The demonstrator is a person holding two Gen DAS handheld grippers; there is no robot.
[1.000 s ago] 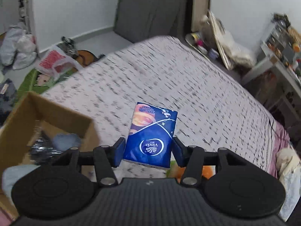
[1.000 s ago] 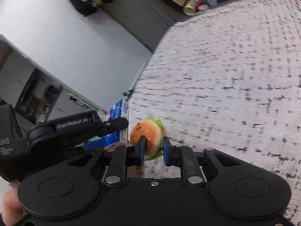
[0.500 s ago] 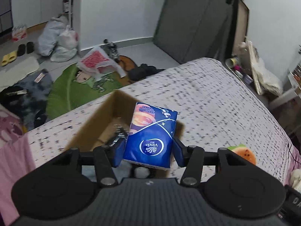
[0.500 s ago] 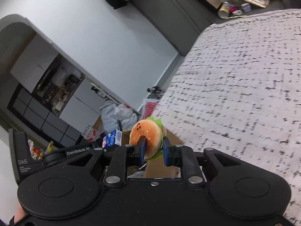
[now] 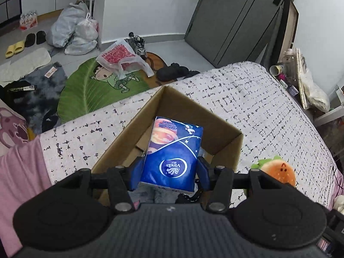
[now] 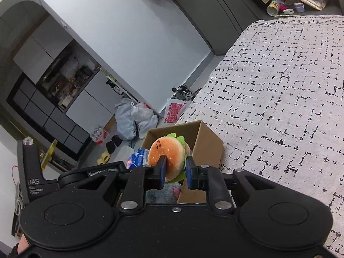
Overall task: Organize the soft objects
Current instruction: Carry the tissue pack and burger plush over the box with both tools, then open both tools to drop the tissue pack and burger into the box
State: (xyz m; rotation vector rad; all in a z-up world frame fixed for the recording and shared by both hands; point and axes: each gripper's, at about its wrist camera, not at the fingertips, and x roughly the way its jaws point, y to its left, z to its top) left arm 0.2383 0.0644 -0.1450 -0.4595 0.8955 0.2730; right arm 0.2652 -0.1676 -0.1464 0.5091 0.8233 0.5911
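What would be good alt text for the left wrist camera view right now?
The left gripper holds a blue tissue pack over an open cardboard box that sits on a white bedspread with black flecks. A plush hamburger shows at the right edge of the gripper, and beyond the bed the floor is cluttered with bags, shoes and a green leaf-shaped mat.

A: Where is the cardboard box point(image 5: 223, 150) sitting?

B: On the bed point(image 5: 268, 111), near its edge. The tissue pack point(image 5: 174, 154) is hanging over the box's opening, and the burger plush point(image 5: 277, 169) is hovering just right of the box.

A: And behind the box?

B: The leaf-shaped rug point(image 5: 86, 90) is lying on the floor past the bed's edge, with a plastic bag point(image 5: 120, 58) on it.
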